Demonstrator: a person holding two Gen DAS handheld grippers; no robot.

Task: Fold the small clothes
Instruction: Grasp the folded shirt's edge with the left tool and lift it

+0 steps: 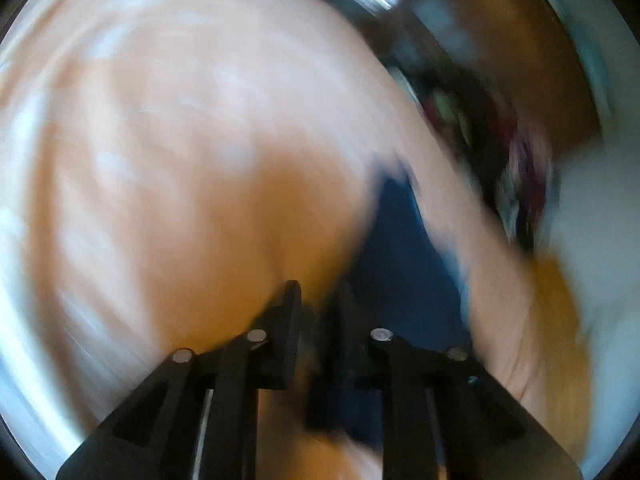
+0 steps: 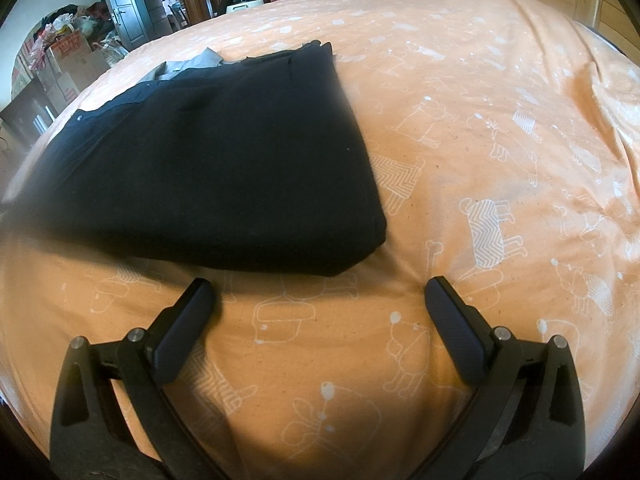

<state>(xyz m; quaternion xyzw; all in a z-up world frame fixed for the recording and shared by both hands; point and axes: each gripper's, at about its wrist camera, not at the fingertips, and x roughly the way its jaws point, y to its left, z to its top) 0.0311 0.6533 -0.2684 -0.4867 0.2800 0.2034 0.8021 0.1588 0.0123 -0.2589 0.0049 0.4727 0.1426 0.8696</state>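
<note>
Folded dark garment [image 2: 208,160] lying flat on the bed [image 2: 460,128], covered by an orange sheet with white outline drawings of animals. No brand, label or readable writing on the garment or the sheet; red print on a cardboard box [image 2: 66,56] far left beyond the bed, too small to read. A grey cloth edge [image 2: 188,65] showing at the far end of the garment.

Right hand-held gripper [image 2: 320,292] spread wide apart, holding nothing, fingertips just beside the near folded edge of the garment, not touching. Near right corner of the garment between the two fingers in line, a little beyond them. Much bare sheet to the right and in front; wrinkles at far right near the bed edge. Left bed edge close behind the garment, clutter and a green door [image 2: 120,4] past it.

Left wrist view strongly blurred. Left hand-held gripper [image 1: 316,292] with fingers nearly together, a piece of dark blue cloth [image 1: 400,256] at its tips and behind; firmly gripped or not, cannot tell. Orange sheet around, dark clutter upper right.
</note>
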